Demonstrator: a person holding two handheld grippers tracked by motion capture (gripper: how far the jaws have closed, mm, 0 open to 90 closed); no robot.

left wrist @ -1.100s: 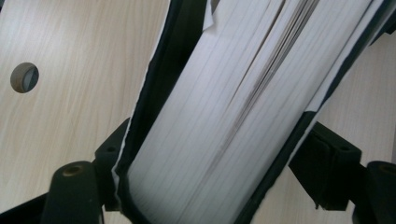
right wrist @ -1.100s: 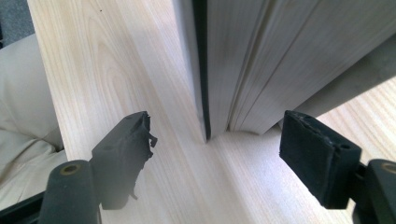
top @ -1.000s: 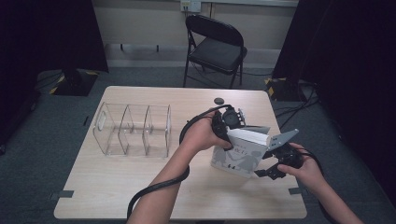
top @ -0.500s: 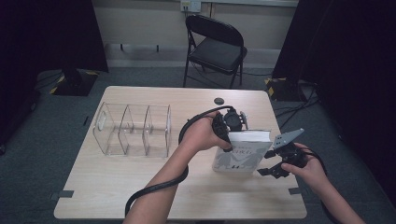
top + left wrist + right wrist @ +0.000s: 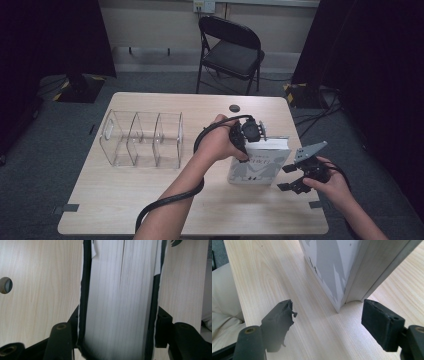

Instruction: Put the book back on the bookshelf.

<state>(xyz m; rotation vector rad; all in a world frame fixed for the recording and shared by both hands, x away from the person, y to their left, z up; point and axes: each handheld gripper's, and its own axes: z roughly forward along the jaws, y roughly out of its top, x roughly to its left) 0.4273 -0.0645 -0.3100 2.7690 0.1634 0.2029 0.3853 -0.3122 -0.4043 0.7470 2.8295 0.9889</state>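
Observation:
A thick white-covered book (image 5: 260, 162) stands upright on its lower edge on the wooden table (image 5: 150, 200), right of centre. My left gripper (image 5: 254, 141) comes down on its top edge. In the left gripper view the page block (image 5: 120, 297) runs between the two black jaws, whose pads lie against both covers. These jaws have just been opening slightly, with the book still between them. My right gripper (image 5: 285, 178) hovers low at the book's right end, open. In its own view the book's bottom corner (image 5: 329, 265) sits at the mouth of the right gripper (image 5: 328, 305), touching neither pad.
A clear plastic organiser (image 5: 142, 137) with three compartments stands left of the book. A small dark round disc (image 5: 234, 107) lies near the far table edge. A black folding chair (image 5: 232, 50) stands beyond the table. The left gripper's cable (image 5: 165, 205) trails along the forearm.
The book leaned at first and now stands straighter under the left gripper. The right gripper has shifted slightly away from the book's end.

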